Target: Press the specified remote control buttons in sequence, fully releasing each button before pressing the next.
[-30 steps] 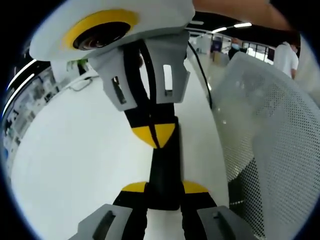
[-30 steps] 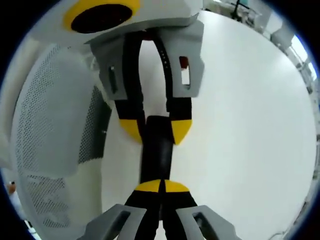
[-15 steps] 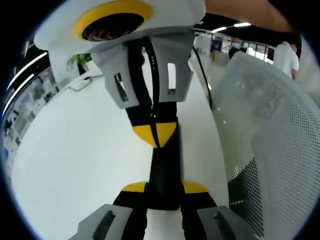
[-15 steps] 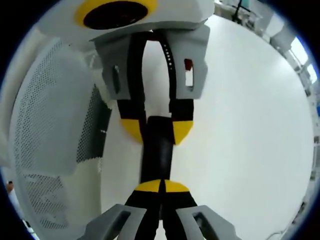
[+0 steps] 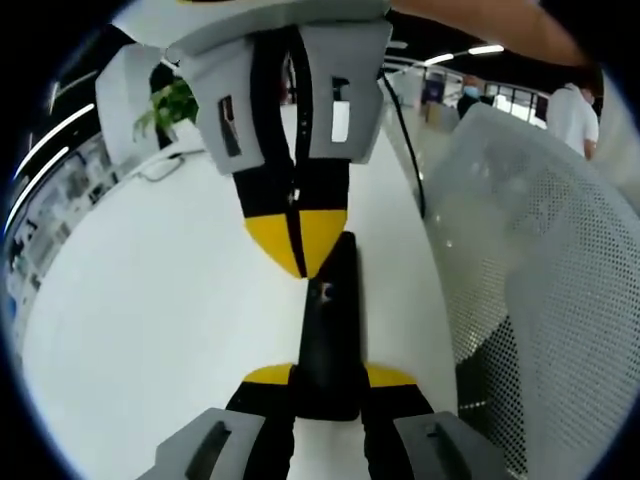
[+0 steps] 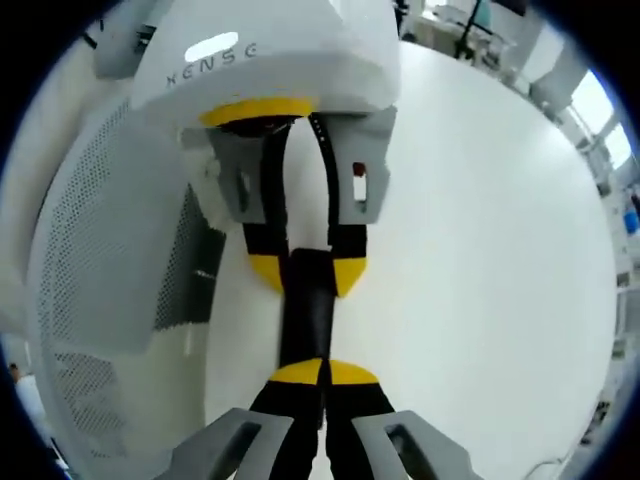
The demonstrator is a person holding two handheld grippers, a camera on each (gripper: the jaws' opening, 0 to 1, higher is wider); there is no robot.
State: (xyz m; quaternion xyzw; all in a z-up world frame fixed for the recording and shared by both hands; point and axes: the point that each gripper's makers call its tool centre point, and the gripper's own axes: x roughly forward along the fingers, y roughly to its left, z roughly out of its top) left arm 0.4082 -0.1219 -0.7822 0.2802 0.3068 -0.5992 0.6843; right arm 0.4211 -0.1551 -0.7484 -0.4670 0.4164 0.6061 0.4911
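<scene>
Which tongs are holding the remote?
The left tongs, jaws clamped around the remote; the right tongs have jaws shut together, tips against it.

Left gripper view: camera rides close behind own jaws, looks along remote control (image 5: pixel 328 330) over white table (image 5: pixel 140 330); mesh chair (image 5: pixel 540 270) at its right, room background far. Right gripper view: same closeness, looks from opposite end along remote control (image 6: pixel 305 305); mesh chair (image 6: pixel 110 250) at its left. Both views share remote control, table, chair, and each sees other gripper facing it.
</scene>
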